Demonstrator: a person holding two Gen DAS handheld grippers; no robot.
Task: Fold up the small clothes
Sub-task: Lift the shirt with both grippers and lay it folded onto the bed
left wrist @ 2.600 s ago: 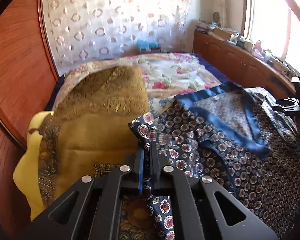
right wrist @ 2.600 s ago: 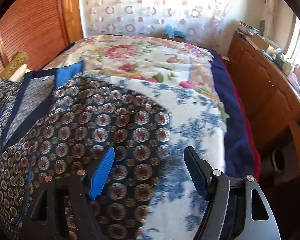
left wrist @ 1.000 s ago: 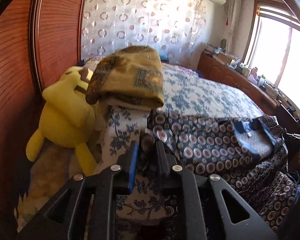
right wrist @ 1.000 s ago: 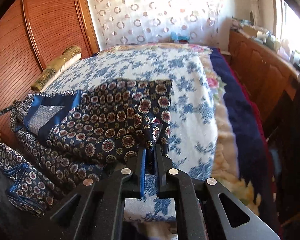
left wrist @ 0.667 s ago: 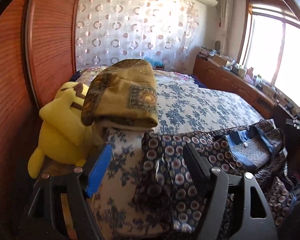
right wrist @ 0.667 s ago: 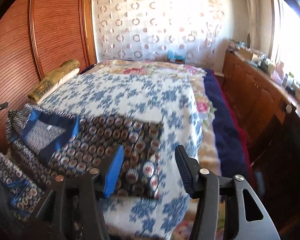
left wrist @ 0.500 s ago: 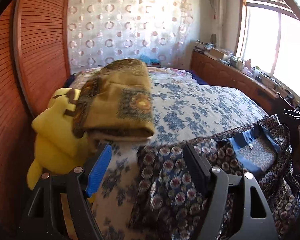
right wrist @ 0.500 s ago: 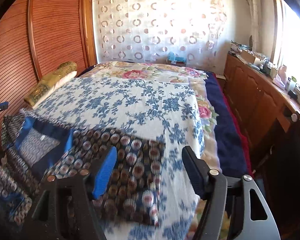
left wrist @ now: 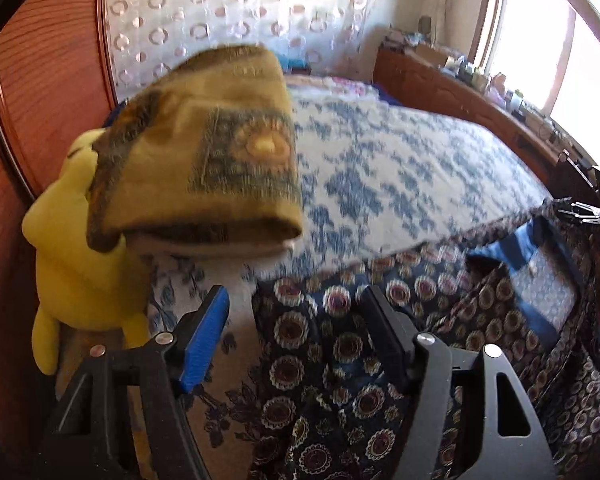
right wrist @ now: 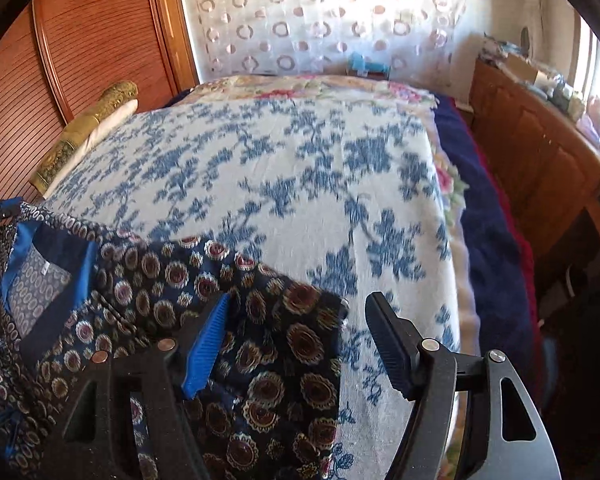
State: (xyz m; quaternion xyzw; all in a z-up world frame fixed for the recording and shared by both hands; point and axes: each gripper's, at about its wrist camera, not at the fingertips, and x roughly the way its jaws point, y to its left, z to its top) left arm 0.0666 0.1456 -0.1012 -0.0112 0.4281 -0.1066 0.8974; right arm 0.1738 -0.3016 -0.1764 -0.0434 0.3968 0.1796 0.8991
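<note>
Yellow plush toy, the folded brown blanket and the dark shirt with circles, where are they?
yellow plush toy (left wrist: 74,264), left wrist view, on its belly.
folded brown blanket (left wrist: 204,152), left wrist view, on its top face.
dark shirt with circles (right wrist: 276,344), right wrist view, on its near flap.

Navy medallion-print garment (left wrist: 340,360) lay flat on the bed
Blue-trimmed collar opened upward — one edge hung over the side.

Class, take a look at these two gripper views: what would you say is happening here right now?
A person is folding a dark patterned garment on a bed with a blue-flowered cover, using two handheld grippers. Both the left gripper and the right gripper are open and hold nothing; the garment lies on the bed below them, its blue-trimmed collar showing. A folded golden blanket sits beside a yellow plush toy.
</note>
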